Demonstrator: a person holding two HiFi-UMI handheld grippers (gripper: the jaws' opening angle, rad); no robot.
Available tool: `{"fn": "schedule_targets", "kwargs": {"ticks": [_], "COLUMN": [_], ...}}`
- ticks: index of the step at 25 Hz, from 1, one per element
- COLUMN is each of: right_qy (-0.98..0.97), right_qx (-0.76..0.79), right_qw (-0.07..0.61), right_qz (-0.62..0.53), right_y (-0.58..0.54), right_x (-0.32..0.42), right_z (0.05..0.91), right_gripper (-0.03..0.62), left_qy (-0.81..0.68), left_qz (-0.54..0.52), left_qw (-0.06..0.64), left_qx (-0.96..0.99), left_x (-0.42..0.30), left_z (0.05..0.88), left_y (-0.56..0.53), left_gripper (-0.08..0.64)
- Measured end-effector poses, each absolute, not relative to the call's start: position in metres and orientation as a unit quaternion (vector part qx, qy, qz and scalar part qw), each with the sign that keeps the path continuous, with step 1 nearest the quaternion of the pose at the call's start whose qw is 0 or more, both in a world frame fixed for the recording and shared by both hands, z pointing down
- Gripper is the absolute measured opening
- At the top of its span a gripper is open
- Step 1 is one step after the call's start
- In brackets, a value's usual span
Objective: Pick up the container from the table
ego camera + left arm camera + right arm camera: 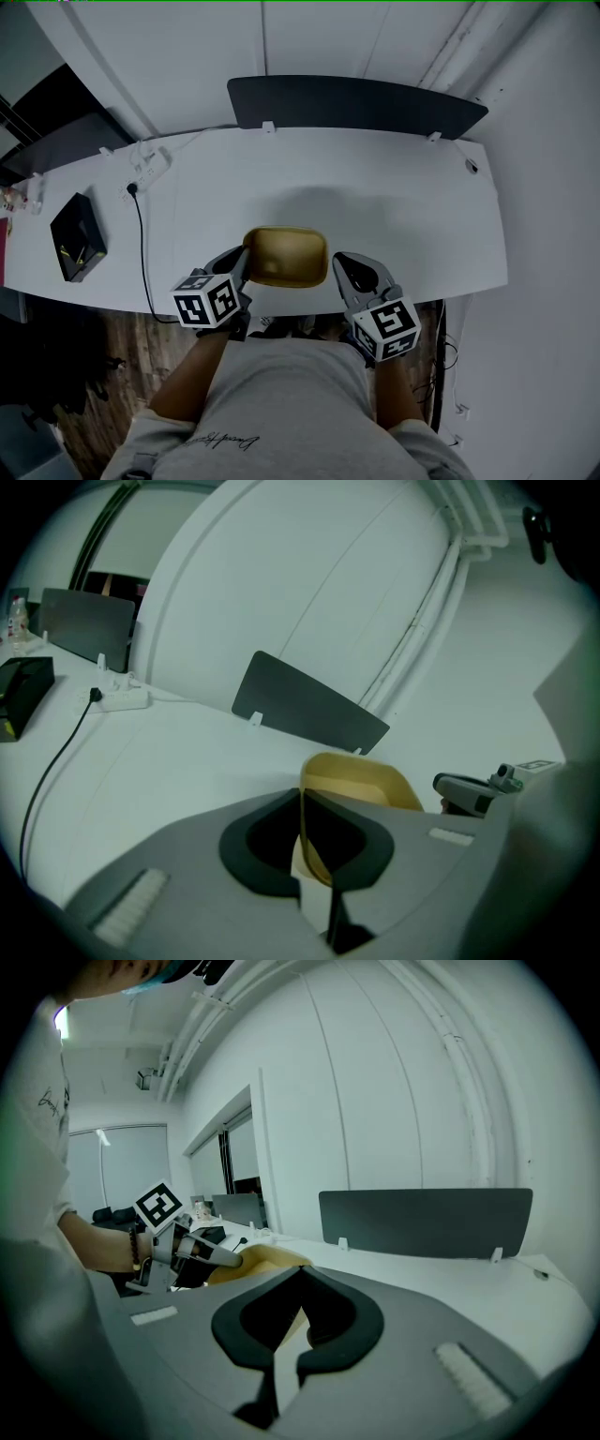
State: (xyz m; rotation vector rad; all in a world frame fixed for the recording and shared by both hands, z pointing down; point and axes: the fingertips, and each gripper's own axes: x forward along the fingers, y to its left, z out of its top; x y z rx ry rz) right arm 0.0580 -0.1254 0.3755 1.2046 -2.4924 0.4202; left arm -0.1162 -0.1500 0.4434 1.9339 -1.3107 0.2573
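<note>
I see the tan container [286,255] low at centre on the white table [394,197], with the left gripper [242,259] at its left rim and the right gripper [341,262] at its right. A dark divider panel [356,105] spans the top. A black box [78,237], power strip [150,167] and cable [142,246] sit at left.

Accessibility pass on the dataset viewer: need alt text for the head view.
Seen from above, a person at a white table holds a tan container by its left rim in the jaws of the left gripper; the right gripper sits close beside its right side. A black box, a power strip and a dark divider panel are also on the table.
</note>
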Motion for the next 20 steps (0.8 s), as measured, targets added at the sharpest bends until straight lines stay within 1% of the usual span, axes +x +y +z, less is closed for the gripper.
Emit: {"fn": "schedule_targets", "kwargs": {"ticks": [20], "right_qy": [-0.877], "right_qx": [0.424], "right_qw": [0.174], "right_qz": [0.145], "right_y": [-0.1251], "right_x": [0.0533], "right_z": [0.3772], "right_gripper": [0.015], "left_qy": [-0.510], "left_qz": [0.099], "left_qw": [0.391], "left_qx": [0.760], "left_x": [-0.1162], "left_z": [0.4447], "left_y": [-0.1502], "left_gripper": [0.012]}}
